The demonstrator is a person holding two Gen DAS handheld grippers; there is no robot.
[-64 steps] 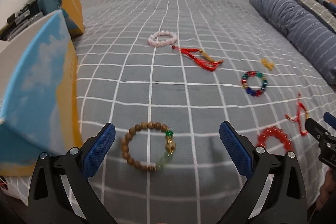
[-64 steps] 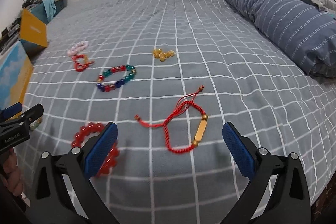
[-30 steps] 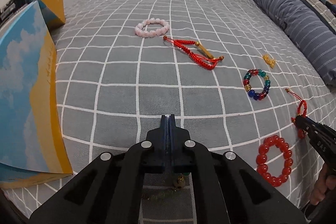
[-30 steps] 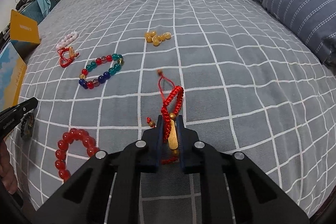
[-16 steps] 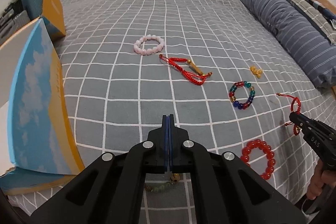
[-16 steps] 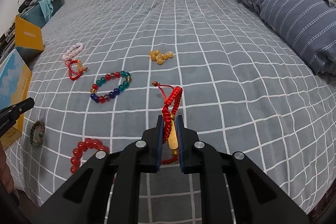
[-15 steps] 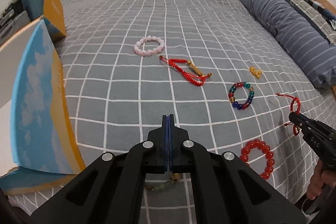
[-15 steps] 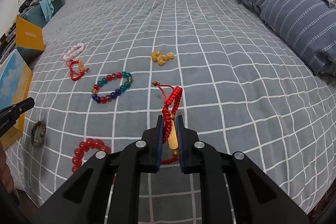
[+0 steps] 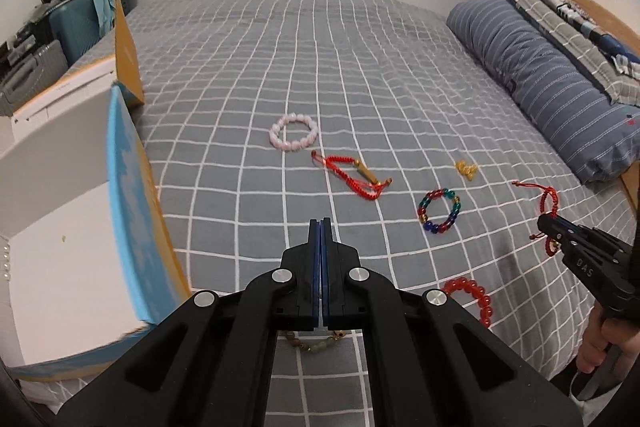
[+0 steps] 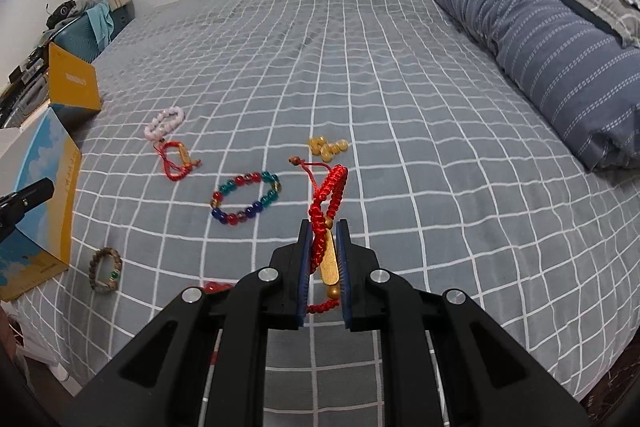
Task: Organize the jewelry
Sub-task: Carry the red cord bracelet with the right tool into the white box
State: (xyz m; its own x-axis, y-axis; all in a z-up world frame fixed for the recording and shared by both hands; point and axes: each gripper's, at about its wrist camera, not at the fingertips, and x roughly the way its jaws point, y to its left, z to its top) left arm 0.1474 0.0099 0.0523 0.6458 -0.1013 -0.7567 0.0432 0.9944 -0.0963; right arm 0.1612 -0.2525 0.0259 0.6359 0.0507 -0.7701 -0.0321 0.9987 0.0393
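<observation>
**Cord bracelet point(image 10: 328, 195) pinched in the right fingers, other jewelry spread on the bed**

The right gripper point(image 10: 323, 225) is clenched on the cord bracelet. Its blue pads press the gold bar, and the red braid loops up past the tips, clear of the bed point(image 9: 320, 47). The left view shows the same bracelet dangling from those fingers at the right, with a person's hand point(image 9: 604, 335) on the grip below.

The left gripper point(image 9: 322, 225) has its fingers pressed fully together. A wood bracelet point(image 9: 316, 346) shows only as an arc of brown, green and gold beads beneath them. I cannot tell whether it is pinched or lying on the bed. In the right view it sits near the box corner, apart from the left tip.

An open box point(image 9: 132, 195) with a blue sky print stands at the bed's left edge, showing its white inside. What it holds cannot be seen. A yellow carton point(image 9: 128, 55) stands just behind it.

On the grey checked cover, well apart from the box, lie:
- a pink bracelet point(image 9: 294, 134);
- a second cord bracelet point(image 9: 352, 173) just beside the pink one;
- amber beads point(image 9: 466, 169);
- a multicolour bracelet point(image 9: 439, 211) near the amber beads;
- a red bead bracelet point(image 9: 472, 293) near the bed's front edge, mostly hidden behind the right fingers in the right view.

A striped pillow point(image 9: 540, 67) runs along the right side.
</observation>
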